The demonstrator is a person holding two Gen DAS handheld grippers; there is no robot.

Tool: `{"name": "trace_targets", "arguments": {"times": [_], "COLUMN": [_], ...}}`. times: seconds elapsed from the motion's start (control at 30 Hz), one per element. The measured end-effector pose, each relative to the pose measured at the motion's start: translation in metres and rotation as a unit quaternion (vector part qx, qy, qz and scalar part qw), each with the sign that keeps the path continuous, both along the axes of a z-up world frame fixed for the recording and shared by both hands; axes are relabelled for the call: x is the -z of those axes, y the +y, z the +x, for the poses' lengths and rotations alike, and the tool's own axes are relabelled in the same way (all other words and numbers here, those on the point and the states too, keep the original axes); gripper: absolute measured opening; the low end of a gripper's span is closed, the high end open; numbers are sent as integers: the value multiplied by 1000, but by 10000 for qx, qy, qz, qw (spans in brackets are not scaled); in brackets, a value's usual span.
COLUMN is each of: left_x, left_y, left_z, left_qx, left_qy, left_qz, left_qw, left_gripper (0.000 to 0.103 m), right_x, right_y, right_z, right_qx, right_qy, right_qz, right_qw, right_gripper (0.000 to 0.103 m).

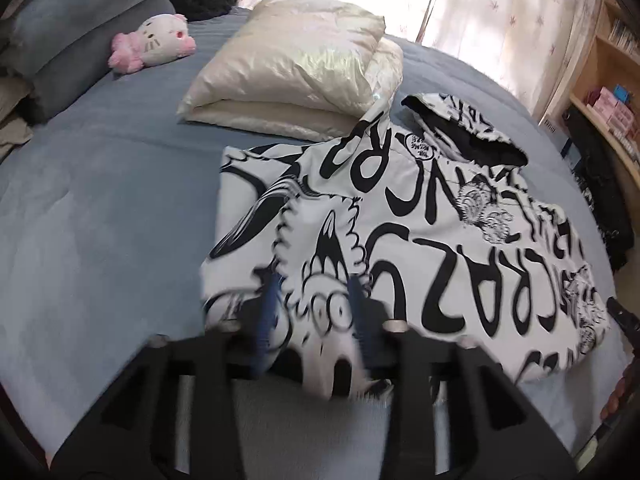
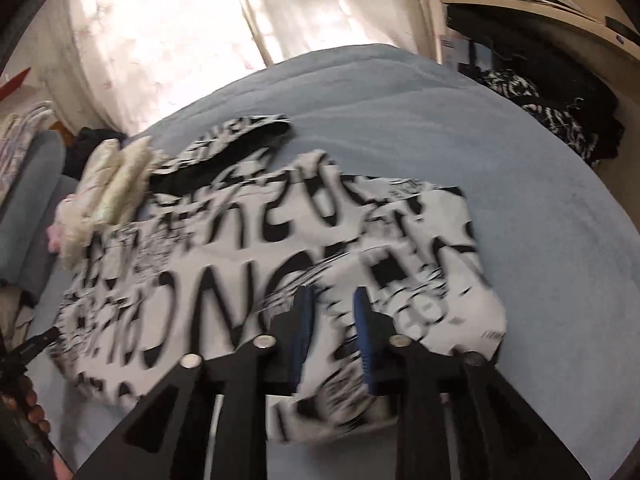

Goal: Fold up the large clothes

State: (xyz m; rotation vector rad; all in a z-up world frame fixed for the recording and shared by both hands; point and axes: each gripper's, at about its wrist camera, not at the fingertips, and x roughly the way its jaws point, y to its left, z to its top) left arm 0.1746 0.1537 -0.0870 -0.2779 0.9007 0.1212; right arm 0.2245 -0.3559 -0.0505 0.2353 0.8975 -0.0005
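A white hooded garment point(image 1: 400, 216) with black graffiti print lies partly folded on the blue bed point(image 1: 100, 208), hood toward the window. My left gripper point(image 1: 314, 304) is over its near left edge, and the cloth runs between the blue fingers point(image 1: 268, 320), which stand apart. My right gripper point(image 2: 330, 320) is over the garment's point(image 2: 248, 248) near right edge, with cloth between its blue fingers point(image 2: 366, 332). Both views are blurred by motion. The right gripper's tip also shows at the right edge of the left wrist view point(image 1: 624, 320).
A folded cream quilt point(image 1: 296, 68) lies just beyond the garment. A pink and white plush cat point(image 1: 156, 42) and grey pillows point(image 1: 68, 40) sit at the far left. Curtains point(image 2: 200, 20) hang behind the bed. Shelves point(image 1: 612, 92) and dark clothes point(image 2: 552, 108) are to the right.
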Motion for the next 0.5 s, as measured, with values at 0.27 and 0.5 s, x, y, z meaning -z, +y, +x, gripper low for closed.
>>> {"name": "trace_targets", "arguments": {"times": [0.27, 0.5], "left_x": [9, 45], "left_y": [29, 39], "left_z": [-67, -78], "left_qx": [-295, -420], "left_qy": [-88, 89], "left_qz": [-748, -1299], "left_qw": [9967, 9906], "left_gripper": [54, 54], "right_x": [-5, 30], "right_y": [31, 21], "right_z": [-56, -79], "right_qx": [-244, 28], "right_qy": [7, 394], "right_qz": [456, 730], "right_qw": [9987, 9965], "right_gripper": [60, 63]}}
